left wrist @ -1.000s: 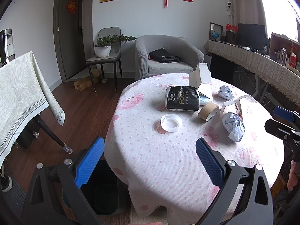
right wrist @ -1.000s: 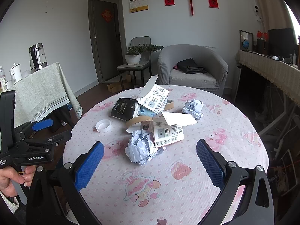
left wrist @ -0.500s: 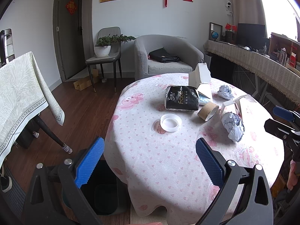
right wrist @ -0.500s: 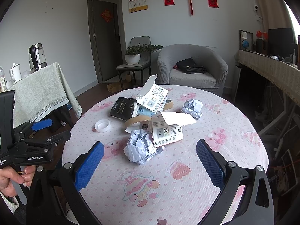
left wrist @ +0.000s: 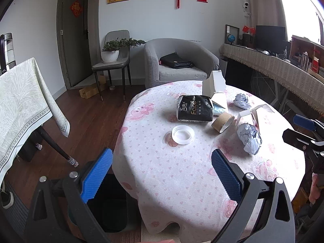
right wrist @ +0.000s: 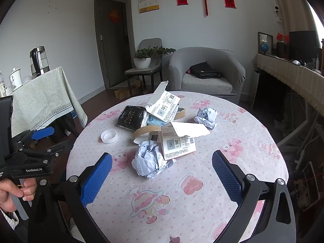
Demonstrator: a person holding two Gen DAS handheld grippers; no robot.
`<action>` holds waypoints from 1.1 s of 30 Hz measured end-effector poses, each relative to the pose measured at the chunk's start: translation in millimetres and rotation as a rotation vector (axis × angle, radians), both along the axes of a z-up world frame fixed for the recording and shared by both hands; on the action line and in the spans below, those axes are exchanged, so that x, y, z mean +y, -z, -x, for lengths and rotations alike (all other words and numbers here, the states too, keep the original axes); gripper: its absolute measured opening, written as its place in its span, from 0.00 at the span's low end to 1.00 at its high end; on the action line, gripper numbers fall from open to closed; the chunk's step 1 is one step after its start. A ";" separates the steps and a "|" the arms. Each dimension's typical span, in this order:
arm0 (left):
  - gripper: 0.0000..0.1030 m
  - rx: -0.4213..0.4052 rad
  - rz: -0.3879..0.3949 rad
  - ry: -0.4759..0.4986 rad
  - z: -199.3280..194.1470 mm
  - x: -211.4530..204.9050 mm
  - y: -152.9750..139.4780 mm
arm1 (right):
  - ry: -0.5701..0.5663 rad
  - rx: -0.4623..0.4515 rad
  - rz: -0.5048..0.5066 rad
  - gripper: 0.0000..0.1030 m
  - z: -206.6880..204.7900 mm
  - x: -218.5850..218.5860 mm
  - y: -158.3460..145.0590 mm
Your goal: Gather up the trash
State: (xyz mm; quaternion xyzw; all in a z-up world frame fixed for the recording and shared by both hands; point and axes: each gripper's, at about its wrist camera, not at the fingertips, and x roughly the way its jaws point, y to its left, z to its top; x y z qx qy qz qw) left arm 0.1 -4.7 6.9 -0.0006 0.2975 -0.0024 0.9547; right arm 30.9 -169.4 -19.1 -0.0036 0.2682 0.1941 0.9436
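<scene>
- The trash sits in a heap in the middle of the round table (right wrist: 253, 182).
- A black pack (left wrist: 195, 111) says "Face".
- A white lid (left wrist: 183, 135) lies just beside the pack.
- A paper ball (right wrist: 150, 161) touches a torn box (right wrist: 178, 144).
- The left gripper (left wrist: 162, 174) is wide open, holding nothing.
- The right gripper (right wrist: 162, 174) is wide open too.
- The left one reads "GenRobot.AI".

Before you, a white tablecloth (right wrist: 232, 172) with pink hearts and cartoon prints carries a black pack (right wrist: 130, 117), a white lid (right wrist: 109, 135), pale blue-grey paper balls (right wrist: 149, 160) and brown tape roll (left wrist: 222, 121). Your gripper pads (right wrist: 96, 180) are blue.
</scene>
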 end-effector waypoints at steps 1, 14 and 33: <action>0.97 0.002 -0.001 -0.001 -0.1 0.5 0.0 | -0.004 0.002 -0.001 0.97 0.0 -0.3 -0.7; 0.96 0.023 0.016 0.089 -6.8 2.5 7.2 | -0.069 0.077 -0.066 0.97 -12.3 -5.5 1.1; 0.58 0.164 0.081 0.191 -62.5 -5.1 35.4 | -0.085 0.149 -0.124 0.97 -57.3 -22.4 8.9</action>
